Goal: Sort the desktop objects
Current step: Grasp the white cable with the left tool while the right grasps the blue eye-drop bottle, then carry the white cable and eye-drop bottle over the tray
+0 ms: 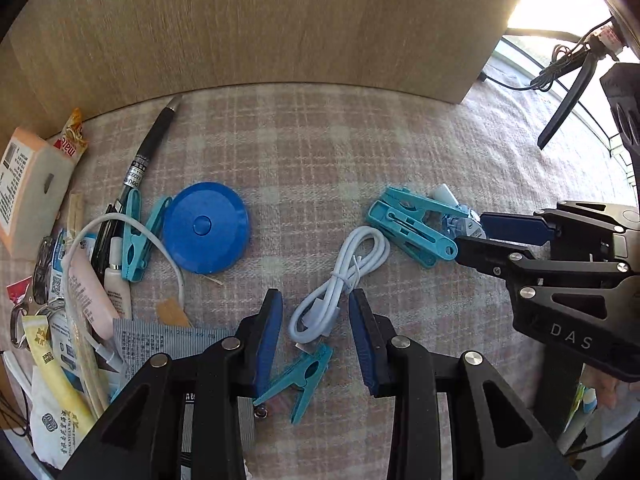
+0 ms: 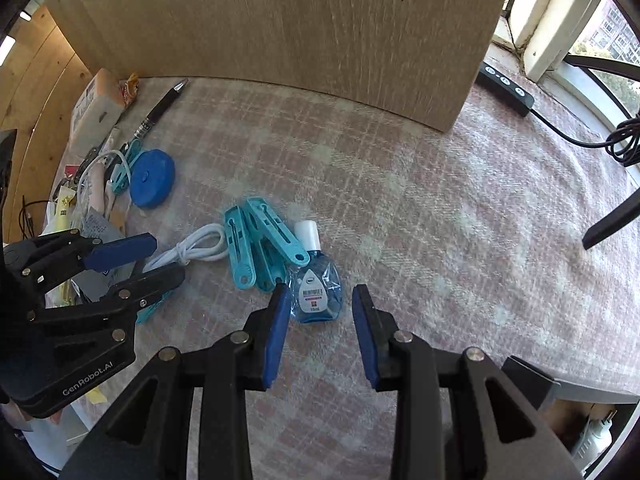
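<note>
A coiled white cable (image 1: pixel 340 280) lies on the checked cloth (image 1: pixel 320 152) between the fingertips of my left gripper (image 1: pixel 315 294), which stands open and points down; its pads do not touch the cable. A small teal clip (image 1: pixel 304 376) lies just below that. In the right wrist view a blue eye-drop bottle (image 2: pixel 316 292) with a white cap sits between the fingertips of my right gripper (image 2: pixel 320 287), also open. Two large teal clips (image 2: pixel 256 244) lie against the bottle's left side. The blue round tape measure (image 1: pixel 206 226) rests further left.
A wooden panel (image 1: pixel 260 20) walls off the back. The left edge holds a heap: black pen (image 1: pixel 152 140), tissue pack (image 1: pixel 28 188), sachets, tubes, keys, another teal clip (image 1: pixel 134 236). A black power strip (image 2: pixel 504 88) and cords lie at the far right by the window.
</note>
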`<action>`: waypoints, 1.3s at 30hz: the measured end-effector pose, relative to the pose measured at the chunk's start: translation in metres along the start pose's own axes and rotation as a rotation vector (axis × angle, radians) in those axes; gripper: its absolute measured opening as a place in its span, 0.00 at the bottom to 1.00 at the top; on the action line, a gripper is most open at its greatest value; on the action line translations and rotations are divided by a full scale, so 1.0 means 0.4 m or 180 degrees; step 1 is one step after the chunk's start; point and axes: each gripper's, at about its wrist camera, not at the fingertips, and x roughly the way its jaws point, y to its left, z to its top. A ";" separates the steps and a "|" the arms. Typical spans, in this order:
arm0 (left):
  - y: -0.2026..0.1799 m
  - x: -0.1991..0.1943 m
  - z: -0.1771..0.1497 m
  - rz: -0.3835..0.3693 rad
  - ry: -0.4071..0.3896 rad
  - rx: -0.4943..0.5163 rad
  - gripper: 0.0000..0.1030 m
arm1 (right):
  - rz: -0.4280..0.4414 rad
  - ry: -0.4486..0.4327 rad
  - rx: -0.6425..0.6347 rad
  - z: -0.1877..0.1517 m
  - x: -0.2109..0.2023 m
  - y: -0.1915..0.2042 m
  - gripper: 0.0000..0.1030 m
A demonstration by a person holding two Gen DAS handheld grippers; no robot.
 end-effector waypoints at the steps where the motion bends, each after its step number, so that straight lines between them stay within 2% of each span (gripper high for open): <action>1: -0.002 0.005 0.002 0.0001 0.0003 0.0004 0.32 | -0.0017 0.0002 -0.0024 0.003 0.005 0.005 0.31; 6: -0.005 0.012 0.021 0.0012 -0.0024 -0.0034 0.29 | -0.0103 -0.0031 -0.0091 0.008 0.009 0.011 0.30; 9: -0.011 0.013 0.025 0.0126 -0.0057 0.0000 0.16 | -0.0052 -0.0014 -0.0008 0.001 0.005 -0.009 0.30; 15: -0.003 0.005 -0.002 0.0061 -0.0080 -0.0095 0.15 | -0.0040 0.0022 0.0062 -0.039 -0.008 -0.041 0.30; 24: -0.009 -0.066 -0.106 -0.0077 -0.0193 -0.0139 0.15 | 0.0225 -0.0106 0.0304 -0.097 -0.080 -0.084 0.29; 31: -0.093 -0.149 -0.148 -0.0203 -0.0307 0.0055 0.15 | 0.0335 -0.0265 0.0364 -0.137 -0.177 -0.093 0.30; 33: -0.121 -0.164 -0.116 -0.0261 -0.0322 0.0137 0.15 | 0.0330 -0.0298 0.0358 -0.161 -0.205 -0.103 0.30; 39: -0.254 -0.213 -0.121 -0.0391 -0.0356 0.0428 0.15 | 0.0338 -0.0401 0.0450 -0.231 -0.260 -0.155 0.30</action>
